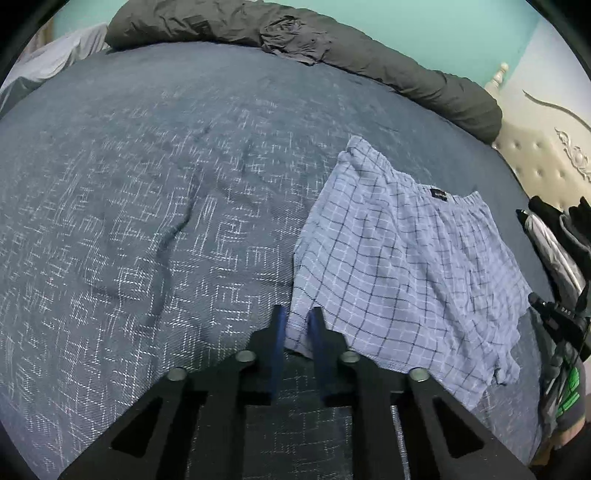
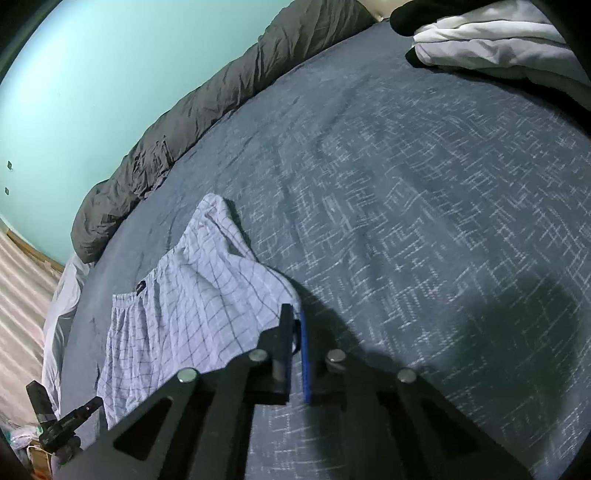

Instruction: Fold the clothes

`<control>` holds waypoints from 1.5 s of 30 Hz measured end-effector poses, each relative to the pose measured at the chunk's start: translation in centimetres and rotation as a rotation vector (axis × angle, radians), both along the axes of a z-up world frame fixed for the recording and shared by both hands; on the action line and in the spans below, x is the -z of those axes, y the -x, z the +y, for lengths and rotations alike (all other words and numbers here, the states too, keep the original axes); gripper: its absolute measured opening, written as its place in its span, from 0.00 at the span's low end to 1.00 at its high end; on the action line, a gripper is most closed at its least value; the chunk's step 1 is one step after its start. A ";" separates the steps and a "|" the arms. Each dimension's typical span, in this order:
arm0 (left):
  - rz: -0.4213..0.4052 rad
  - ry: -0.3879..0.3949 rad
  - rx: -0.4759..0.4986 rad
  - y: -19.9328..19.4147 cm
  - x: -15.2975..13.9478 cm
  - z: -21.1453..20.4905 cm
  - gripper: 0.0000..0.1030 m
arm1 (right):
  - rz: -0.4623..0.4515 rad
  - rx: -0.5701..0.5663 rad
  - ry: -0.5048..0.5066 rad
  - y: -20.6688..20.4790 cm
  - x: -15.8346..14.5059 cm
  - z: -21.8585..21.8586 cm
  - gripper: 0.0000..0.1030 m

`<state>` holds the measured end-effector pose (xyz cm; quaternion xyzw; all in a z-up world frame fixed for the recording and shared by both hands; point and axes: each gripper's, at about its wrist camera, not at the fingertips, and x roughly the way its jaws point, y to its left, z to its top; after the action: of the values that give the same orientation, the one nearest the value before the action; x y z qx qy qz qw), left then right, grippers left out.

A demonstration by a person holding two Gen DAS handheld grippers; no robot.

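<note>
Both Grippers at Corners of Checked Shorts

Now on the bed [image 1: 147,184], spread over a dark blue bedspread with a white crosshatch print: a pair of pale blue checked boxer shorts [image 1: 399,266], lying fairly flat, waistband with its small dark label turned toward the padded headboard [image 1: 543,166]. Left gripper [image 1: 297,321] at the near hem corner of the shorts, blue-padded jaws a little apart with the cloth edge between them; whether actually pinching it, cannot tell. Right gripper [image 2: 293,328] at another corner of the same shorts [image 2: 192,295], jaws drawn nearly together and clamped on a bunched fold of the fabric, cloth rising toward them. Along the far edge of the bed, a rumpled dark grey quilt [image 1: 295,40], against a teal wall [image 1: 424,33]. Far across the bedspread from the right gripper, a pile of white cloth [image 2: 491,37], well apart from the shorts.
</note>
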<state>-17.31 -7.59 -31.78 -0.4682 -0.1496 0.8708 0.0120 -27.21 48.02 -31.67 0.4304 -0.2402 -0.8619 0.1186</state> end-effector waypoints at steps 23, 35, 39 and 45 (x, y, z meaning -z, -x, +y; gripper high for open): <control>0.003 0.060 -0.121 0.0 -0.2 -3.1 0.03 | -0.023 0.072 -0.050 0.7 0.3 1.0 0.02; 0.034 0.119 -0.109 -1.2 -2.2 -1.2 0.20 | -0.033 0.092 -0.085 0.5 0.0 1.0 0.07; 0.084 0.087 -0.084 -3.3 -4.4 1.1 0.52 | 0.015 0.138 -0.146 -1.2 -2.1 1.2 0.37; 0.055 0.042 0.129 -5.0 -4.1 8.5 0.52 | 0.045 -0.051 -0.084 -5.1 -4.3 -4.0 0.37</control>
<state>-12.36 0.93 -27.70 -0.4527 -0.1007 0.8837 0.0623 -22.08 44.00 -27.33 0.4216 -0.1897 -0.8775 0.1279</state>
